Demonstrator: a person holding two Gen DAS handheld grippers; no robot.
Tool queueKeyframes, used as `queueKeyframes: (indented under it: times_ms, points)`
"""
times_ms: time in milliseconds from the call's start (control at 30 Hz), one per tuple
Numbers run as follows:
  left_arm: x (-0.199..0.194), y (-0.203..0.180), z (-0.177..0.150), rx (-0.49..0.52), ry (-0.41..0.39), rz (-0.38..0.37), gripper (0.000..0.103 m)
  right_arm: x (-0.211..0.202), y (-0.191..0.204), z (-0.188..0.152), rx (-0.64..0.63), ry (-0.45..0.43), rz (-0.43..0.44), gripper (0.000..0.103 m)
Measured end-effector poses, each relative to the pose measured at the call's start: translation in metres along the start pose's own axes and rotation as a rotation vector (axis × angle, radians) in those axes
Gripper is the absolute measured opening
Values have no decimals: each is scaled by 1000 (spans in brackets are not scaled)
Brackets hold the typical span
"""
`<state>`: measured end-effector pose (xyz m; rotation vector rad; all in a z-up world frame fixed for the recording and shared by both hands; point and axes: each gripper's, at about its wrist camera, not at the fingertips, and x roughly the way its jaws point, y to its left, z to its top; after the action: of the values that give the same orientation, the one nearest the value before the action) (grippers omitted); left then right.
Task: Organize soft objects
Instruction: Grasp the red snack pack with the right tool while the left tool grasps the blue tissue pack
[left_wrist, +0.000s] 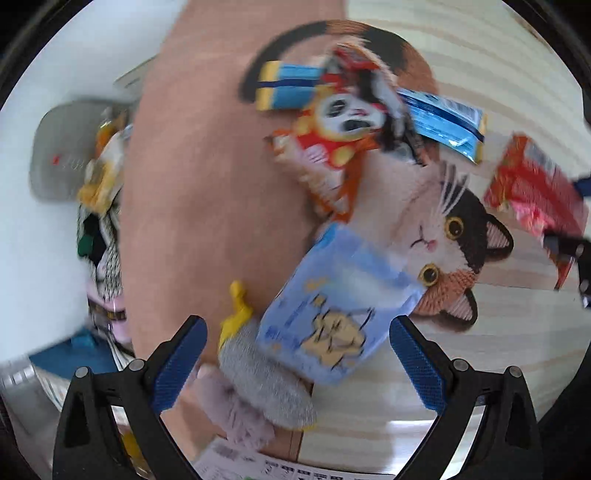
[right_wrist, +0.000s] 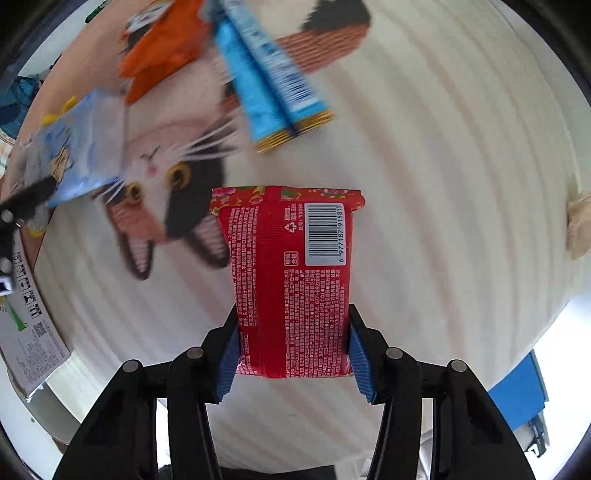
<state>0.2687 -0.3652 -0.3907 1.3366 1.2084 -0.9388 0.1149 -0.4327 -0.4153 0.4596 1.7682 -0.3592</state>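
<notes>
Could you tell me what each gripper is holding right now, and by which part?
The right gripper grips the red packet by its near end; the left gripper holds nothing, its jaws open.

A home: cat-print rug (left_wrist: 454, 236), scattered snack packets (left_wrist: 332, 136).

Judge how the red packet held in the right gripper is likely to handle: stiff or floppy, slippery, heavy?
The red packet stands straight out beyond the right gripper without drooping, so it is probably fairly firm and light for its size. Its wrapper looks like glossy printed film, which may be slippery. The sides pinch in slightly at the pads, so the contents probably give a little.
</notes>
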Motion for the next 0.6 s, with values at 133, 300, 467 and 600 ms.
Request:
queueKeyframes:
  times_ms: [133,300,467,600]
  points:
    - [14,-13,15,69,61,-50,101,-2,-4,8,8,6,14,54]
    - [35,-24,16,102,133,-54,101,2,4,2,19,21,25,54]
    - [35,-10,15,-69,118,-137,66,1,9,10,14,19,28,54]
    - [28,15,6,-306,75,-234,52,7,-5,3,23,13,38,54]
